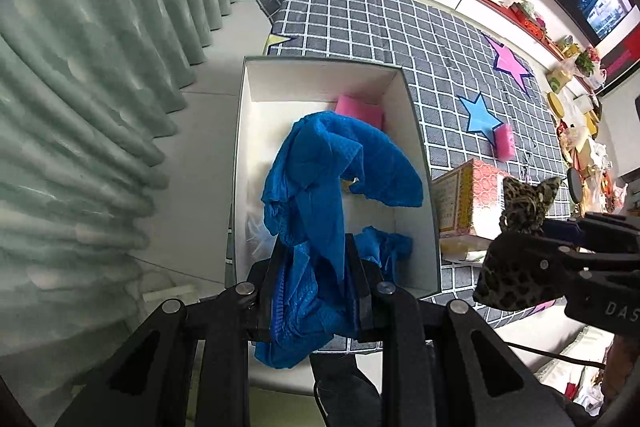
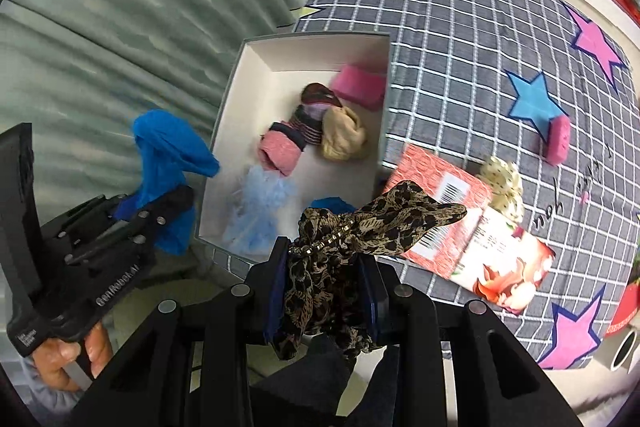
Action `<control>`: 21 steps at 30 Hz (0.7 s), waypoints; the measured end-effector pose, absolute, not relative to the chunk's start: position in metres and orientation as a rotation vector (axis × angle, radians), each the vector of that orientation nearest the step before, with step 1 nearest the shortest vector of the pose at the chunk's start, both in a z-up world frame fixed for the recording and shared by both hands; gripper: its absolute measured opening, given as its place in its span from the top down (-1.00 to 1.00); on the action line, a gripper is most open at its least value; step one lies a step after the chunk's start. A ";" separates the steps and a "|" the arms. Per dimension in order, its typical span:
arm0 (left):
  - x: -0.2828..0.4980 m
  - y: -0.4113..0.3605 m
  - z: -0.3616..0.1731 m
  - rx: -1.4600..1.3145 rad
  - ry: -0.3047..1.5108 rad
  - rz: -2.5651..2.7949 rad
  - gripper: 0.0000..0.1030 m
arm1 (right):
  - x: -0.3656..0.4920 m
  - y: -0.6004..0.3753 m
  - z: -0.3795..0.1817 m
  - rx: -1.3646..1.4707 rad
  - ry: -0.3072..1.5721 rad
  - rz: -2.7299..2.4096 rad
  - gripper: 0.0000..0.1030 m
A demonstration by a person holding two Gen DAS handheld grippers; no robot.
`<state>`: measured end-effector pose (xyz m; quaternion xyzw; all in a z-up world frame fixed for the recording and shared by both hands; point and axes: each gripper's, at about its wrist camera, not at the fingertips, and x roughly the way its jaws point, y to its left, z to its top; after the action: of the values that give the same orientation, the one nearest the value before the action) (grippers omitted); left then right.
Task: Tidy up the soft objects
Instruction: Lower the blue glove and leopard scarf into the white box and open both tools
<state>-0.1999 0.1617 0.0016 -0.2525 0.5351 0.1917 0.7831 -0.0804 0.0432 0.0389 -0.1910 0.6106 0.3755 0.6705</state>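
Observation:
My left gripper (image 1: 316, 267) is shut on a crumpled blue mesh cloth (image 1: 336, 171), which hangs over the open white box (image 1: 256, 107). From the right wrist view the same blue cloth (image 2: 168, 155) and left gripper (image 2: 160, 203) sit just left of the box (image 2: 236, 83). My right gripper (image 2: 324, 267) is shut on a leopard-print scarf (image 2: 384, 219) near the box's near right corner; the scarf (image 1: 520, 211) also shows in the left view. Inside the box lie a pink sponge (image 2: 362, 85), rolled socks (image 2: 296, 139), a cream cloth (image 2: 344, 135) and a pale blue bag (image 2: 256, 207).
The box rests on a grey checked mat (image 2: 460, 27) with stars. On the mat are a second pink sponge (image 2: 558, 141), a red patterned box (image 2: 436, 199), a spotted cream cloth (image 2: 502, 183) and a floral packet (image 2: 504, 267). Green curtains (image 1: 80, 107) hang on the left.

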 end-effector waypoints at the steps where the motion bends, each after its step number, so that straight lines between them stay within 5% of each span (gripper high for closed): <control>1: -0.200 0.162 0.000 -0.549 1.158 0.414 0.49 | -0.081 0.046 0.038 -0.435 1.376 0.851 0.35; 21: -0.197 0.161 -0.044 -0.606 1.256 0.419 0.48 | -0.086 0.095 0.021 -0.467 1.397 0.901 0.35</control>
<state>-0.1972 0.1611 -0.0440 -0.2770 0.5740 0.1915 0.7464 -0.0858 0.0949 0.0208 -0.2054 0.6150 0.3966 0.6498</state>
